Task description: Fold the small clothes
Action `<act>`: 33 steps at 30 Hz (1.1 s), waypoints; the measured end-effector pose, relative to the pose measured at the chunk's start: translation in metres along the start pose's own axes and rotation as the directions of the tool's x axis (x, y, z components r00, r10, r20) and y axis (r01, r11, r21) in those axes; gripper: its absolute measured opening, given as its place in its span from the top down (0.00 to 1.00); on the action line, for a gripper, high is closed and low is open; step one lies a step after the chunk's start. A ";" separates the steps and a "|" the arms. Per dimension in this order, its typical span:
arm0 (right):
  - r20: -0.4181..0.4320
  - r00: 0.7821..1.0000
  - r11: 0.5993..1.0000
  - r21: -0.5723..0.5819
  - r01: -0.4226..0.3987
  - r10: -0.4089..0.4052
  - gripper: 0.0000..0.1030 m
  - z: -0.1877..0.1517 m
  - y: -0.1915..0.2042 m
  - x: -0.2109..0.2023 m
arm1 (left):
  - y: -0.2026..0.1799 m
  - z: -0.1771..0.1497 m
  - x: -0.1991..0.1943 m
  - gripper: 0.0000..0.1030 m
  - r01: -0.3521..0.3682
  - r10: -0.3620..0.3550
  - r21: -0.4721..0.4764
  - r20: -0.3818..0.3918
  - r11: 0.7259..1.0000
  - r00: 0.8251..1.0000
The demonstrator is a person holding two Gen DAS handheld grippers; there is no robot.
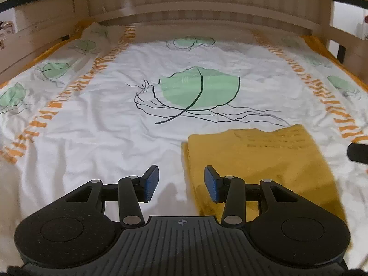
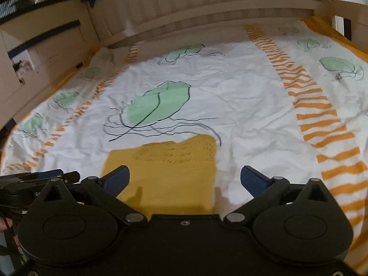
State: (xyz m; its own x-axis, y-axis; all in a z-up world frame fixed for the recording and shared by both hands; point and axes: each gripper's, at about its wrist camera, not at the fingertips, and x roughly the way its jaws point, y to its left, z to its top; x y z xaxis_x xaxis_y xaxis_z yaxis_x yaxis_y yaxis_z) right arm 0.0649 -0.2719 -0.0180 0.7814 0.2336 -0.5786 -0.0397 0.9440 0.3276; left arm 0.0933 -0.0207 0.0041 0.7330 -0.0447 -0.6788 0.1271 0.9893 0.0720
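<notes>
A mustard-yellow knitted garment (image 1: 260,163) lies folded into a rectangle on the bed cover. In the left wrist view my left gripper (image 1: 181,182) is open and empty above the garment's left edge, its right finger over the cloth. In the right wrist view the garment (image 2: 170,172) lies straight ahead. My right gripper (image 2: 185,179) is wide open and empty above its near part, left finger over the cloth, right finger over the white cover. The left gripper (image 2: 49,175) shows at the left edge of the right wrist view.
The white bed cover (image 1: 103,138) has green leaf prints and orange striped bands. A wooden bed frame (image 1: 207,11) rises at the far end and along both sides. The right gripper's tip (image 1: 357,153) shows at the right edge of the left wrist view.
</notes>
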 end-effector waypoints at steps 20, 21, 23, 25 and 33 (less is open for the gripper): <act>0.004 0.988 0.972 -0.178 0.154 -0.156 0.01 -0.063 0.057 -0.068 | -0.013 -0.042 -0.077 0.59 0.007 -0.009 -0.075 -0.024 0.997 1.000; 0.003 0.987 0.972 -0.175 0.160 -0.162 0.01 -0.064 0.057 -0.070 | -0.013 -0.043 -0.078 0.59 0.002 -0.004 -0.083 -0.033 0.997 0.999; -0.007 0.986 0.972 -0.166 0.163 -0.167 0.01 -0.066 0.056 -0.073 | -0.013 -0.046 -0.079 0.59 -0.004 0.000 -0.091 -0.044 0.996 0.999; -0.024 0.984 0.972 -0.158 0.172 -0.178 0.01 -0.068 0.053 -0.074 | -0.013 -0.049 -0.079 0.59 -0.015 0.010 -0.087 -0.060 0.996 0.998; -0.071 0.980 0.980 -0.083 0.180 -0.185 0.01 -0.073 0.039 -0.077 | -0.016 -0.059 -0.077 0.59 -0.042 0.035 -0.068 -0.111 0.997 0.993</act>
State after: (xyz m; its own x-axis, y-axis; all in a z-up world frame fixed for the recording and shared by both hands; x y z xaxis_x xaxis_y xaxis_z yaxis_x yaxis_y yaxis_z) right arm -0.0428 -0.2364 -0.0155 0.7293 0.0703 -0.6805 0.0497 0.9866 0.1552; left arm -0.0049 -0.0248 0.0124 0.6580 0.0055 -0.7530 0.0504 0.9974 0.0513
